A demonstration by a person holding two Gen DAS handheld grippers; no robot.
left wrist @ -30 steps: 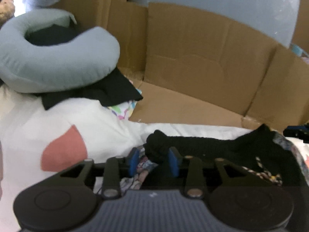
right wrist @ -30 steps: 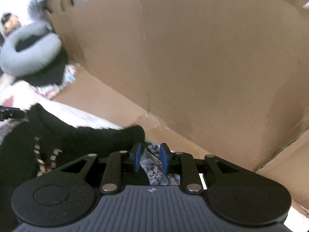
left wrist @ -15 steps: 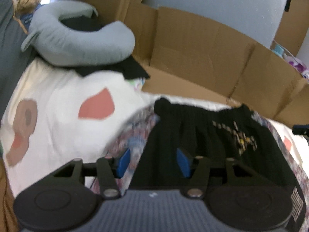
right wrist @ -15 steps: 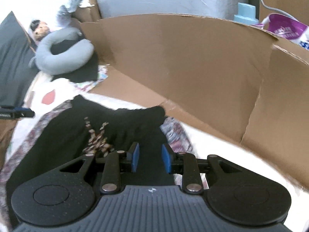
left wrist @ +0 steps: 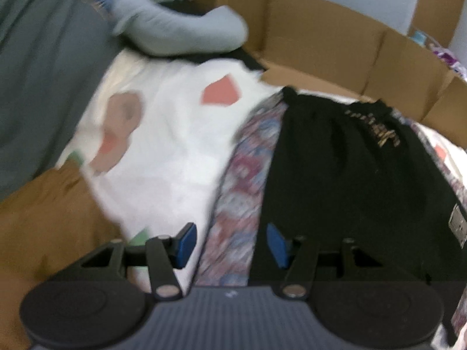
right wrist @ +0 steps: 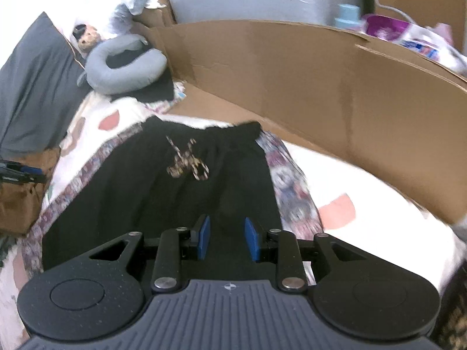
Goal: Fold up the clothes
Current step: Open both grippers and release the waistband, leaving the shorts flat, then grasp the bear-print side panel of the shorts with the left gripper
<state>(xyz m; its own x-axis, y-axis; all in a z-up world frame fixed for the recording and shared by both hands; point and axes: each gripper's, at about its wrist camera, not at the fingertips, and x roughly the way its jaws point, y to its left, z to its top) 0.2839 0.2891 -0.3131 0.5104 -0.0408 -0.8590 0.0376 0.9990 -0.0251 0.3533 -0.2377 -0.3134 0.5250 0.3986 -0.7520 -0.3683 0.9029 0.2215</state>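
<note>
Black shorts point(right wrist: 163, 186) spread flat atop a patterned garment point(left wrist: 242, 175) mid-bed, waistband toward the cardboard-lined far edge, both tools, left tool point(left wrist: 229, 245) and right tool point(right wrist: 226, 240), spread and empty above them; likely between folds, next needing 2 fresh corner pinches.

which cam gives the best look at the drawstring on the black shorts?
Right wrist. The drawstring sits near mid-frame on the black shorts, its knot and loose ends readable. In the left wrist view it lies off to the right, blurred to faint speckles.
</note>
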